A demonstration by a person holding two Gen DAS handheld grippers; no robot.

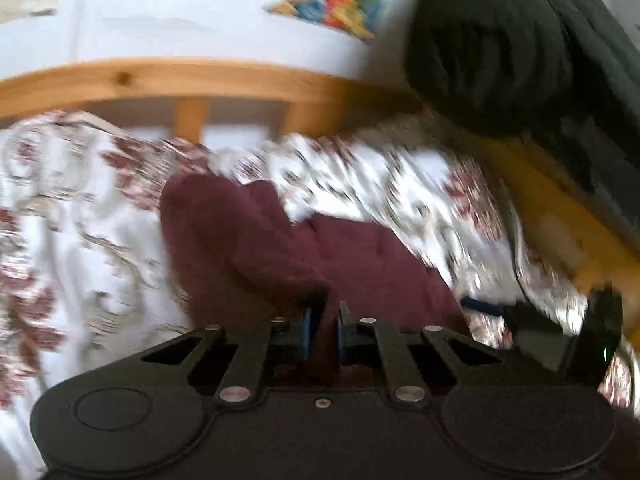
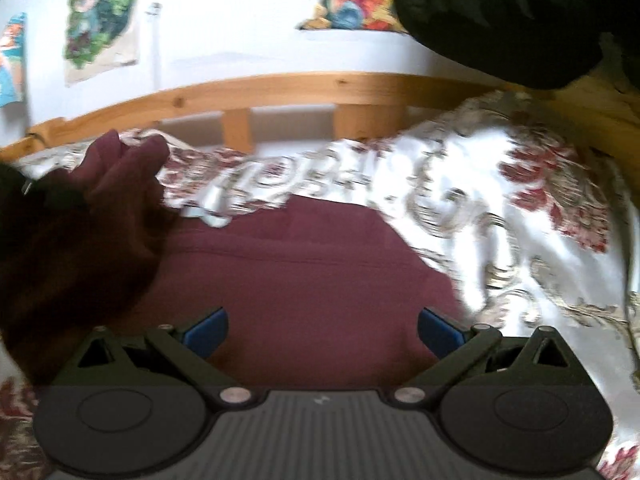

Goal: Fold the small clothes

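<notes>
**Left claw pinching maroon garment; right claw wide open above it**

Landmark: wooden bed rail (image 1: 192,80), running across the far side of the bed in both views.

Left wrist view. Left gripper (image 1: 325,332) has its jaws drawn almost together, blue pads (image 1: 307,330) close on either side of a ridge of the maroon garment (image 1: 240,240). The fabric rises from the bed in a fold straight into the jaws, so the pads press on cloth. The rest of the garment lies on the near side of the rail, spread over the floral bedspread (image 1: 72,240), one lobe pointing toward the rail. Picture heavily motion-blurred; garment type cannot be told. A dark green bundle of cloth (image 1: 500,52) hangs over the rail at its right end. Part of a black device (image 1: 592,332) shows low at the right edge, well on the near side of the rail; probably the other gripper, not certain.

Right wrist view. Right gripper (image 2: 322,334) has its jaws standing far apart, with nothing between the blue pads (image 2: 208,332). The garment lies flat beneath and ahead of them, a seam line running across it parallel to the rail. No contact between pads and cloth can be made out. A hand (image 2: 116,184) is at the left, between the garment and the rail, fingers extended toward the rail. Beyond the rail, a white wall (image 2: 240,32) carries colourful pictures (image 2: 100,20).
</notes>
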